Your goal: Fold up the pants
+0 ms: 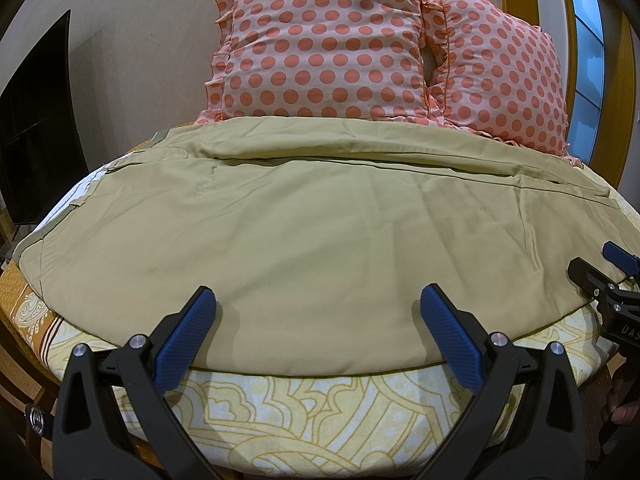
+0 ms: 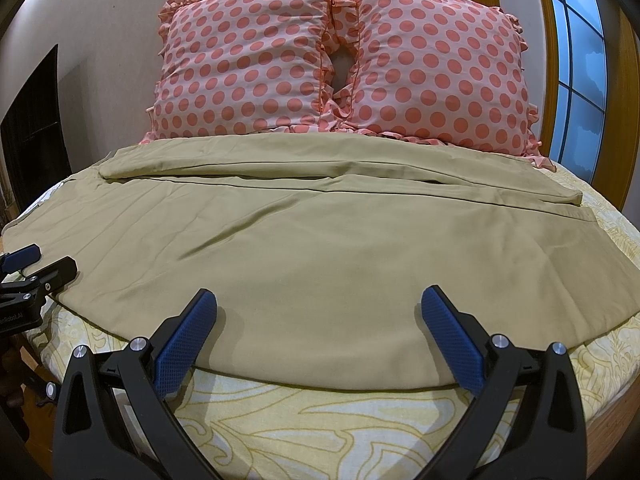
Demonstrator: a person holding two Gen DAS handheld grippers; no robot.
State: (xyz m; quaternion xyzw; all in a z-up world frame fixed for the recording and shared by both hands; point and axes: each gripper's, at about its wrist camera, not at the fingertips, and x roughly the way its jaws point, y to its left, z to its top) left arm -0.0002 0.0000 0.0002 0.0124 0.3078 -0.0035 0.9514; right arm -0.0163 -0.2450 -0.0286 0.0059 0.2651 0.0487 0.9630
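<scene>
On bedsheet (image 1: 320,412), khaki pants (image 1: 300,240) lie flat w/ legs stacked. Left gripper (image 1: 318,336) & right gripper (image 2: 320,336) both spread wide, empty, at near edge. Fabric looks soft, light, floppy; pinch that near edge.

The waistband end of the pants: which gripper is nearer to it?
Left. The left gripper hovers toward the waistband end of the pants; the right gripper hovers toward the hems.

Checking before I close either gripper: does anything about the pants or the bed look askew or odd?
Nothing serious. The khaki pants lie spread across the bed sheet, lightly creased, with the far leg's hem slightly offset from the near one's. Both the left gripper and right gripper are open, holding nothing.
</scene>
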